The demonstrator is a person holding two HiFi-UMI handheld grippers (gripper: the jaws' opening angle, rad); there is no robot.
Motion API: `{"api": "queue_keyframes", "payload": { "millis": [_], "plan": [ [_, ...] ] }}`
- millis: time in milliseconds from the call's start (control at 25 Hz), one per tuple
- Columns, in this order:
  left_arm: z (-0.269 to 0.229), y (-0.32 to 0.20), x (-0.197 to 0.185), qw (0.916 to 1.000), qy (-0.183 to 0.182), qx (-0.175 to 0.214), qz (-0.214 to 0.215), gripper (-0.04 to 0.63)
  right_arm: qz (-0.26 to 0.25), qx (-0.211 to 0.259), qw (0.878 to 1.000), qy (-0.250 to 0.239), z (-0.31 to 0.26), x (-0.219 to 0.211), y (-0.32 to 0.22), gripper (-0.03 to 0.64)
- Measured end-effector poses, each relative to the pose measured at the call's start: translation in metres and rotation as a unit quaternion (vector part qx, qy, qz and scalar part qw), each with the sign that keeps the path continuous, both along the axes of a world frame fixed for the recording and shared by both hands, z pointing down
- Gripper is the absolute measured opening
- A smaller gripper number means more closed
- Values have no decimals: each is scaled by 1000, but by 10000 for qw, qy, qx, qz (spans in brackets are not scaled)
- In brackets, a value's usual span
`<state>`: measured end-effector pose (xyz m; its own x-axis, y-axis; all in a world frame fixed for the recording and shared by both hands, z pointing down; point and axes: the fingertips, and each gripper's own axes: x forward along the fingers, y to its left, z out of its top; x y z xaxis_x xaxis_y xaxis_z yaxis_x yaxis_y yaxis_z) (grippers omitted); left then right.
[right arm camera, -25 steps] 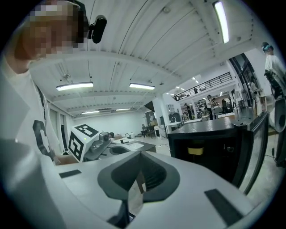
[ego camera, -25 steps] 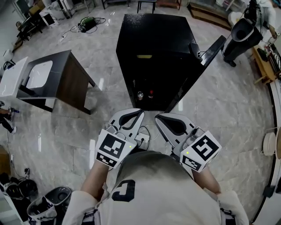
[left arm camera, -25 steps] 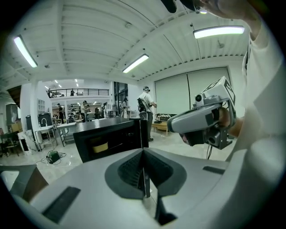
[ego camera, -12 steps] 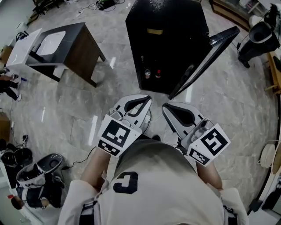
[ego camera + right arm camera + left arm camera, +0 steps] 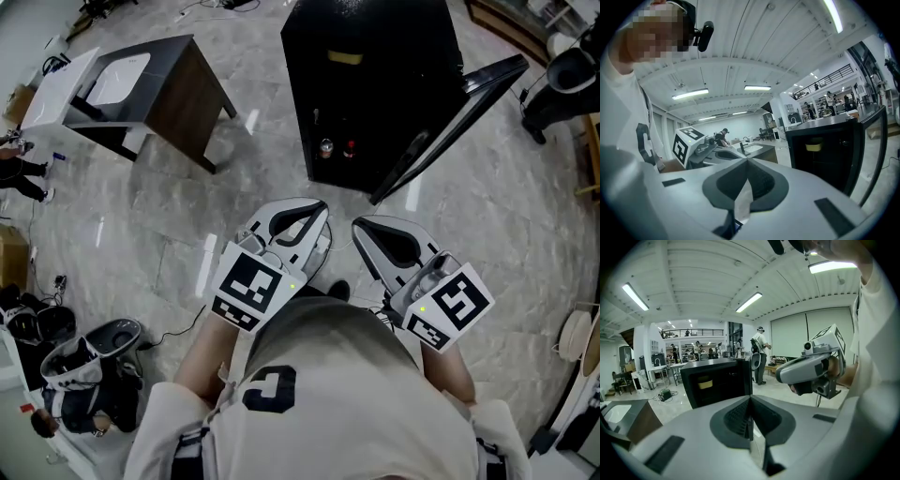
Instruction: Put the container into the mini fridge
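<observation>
Inside the mini fridge (image 5: 375,23), on an upper shelf, a yellow container (image 5: 345,57) is seen. The fridge door (image 5: 459,117) is swung wide open at the right side of the fridge in the head view. Lower in the fridge, two small bottles (image 5: 325,147) are stood side by side near the front edge.

In front of the fridge, well apart from it and close to the person's chest, both tools are held side by side above the marble floor (image 5: 141,244). The left hand-held gripper (image 5: 320,206) is pressed together, its jaws meeting tip to tip with nothing between them, as is shown in the left gripper view. The right hand-held gripper (image 5: 358,225) is likewise pressed together and empty.

The container is well apart from both hand-held grippers, ahead of their tips and inside the fridge, and is touched by neither.

To the left of the fridge, a dark bench (image 5: 178,89) with a white basin (image 5: 117,77) on it is stood apart from it.
</observation>
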<state>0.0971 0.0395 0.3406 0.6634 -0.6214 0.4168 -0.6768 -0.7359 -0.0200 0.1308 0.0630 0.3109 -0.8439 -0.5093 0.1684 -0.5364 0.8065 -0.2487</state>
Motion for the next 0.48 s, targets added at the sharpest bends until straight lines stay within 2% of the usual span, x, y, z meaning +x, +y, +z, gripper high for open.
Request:
{"api": "queue_keyframes", "payload": {
  "millis": [280, 480],
  "plan": [
    [4, -22, -43, 10000, -85, 34, -15, 55, 14, 80, 9999, 61, -7, -41, -20, 29],
    [7, -39, -79, 10000, -15, -12, 29, 55, 56, 53, 9999, 93, -9, -74, -30, 29]
  ]
}}
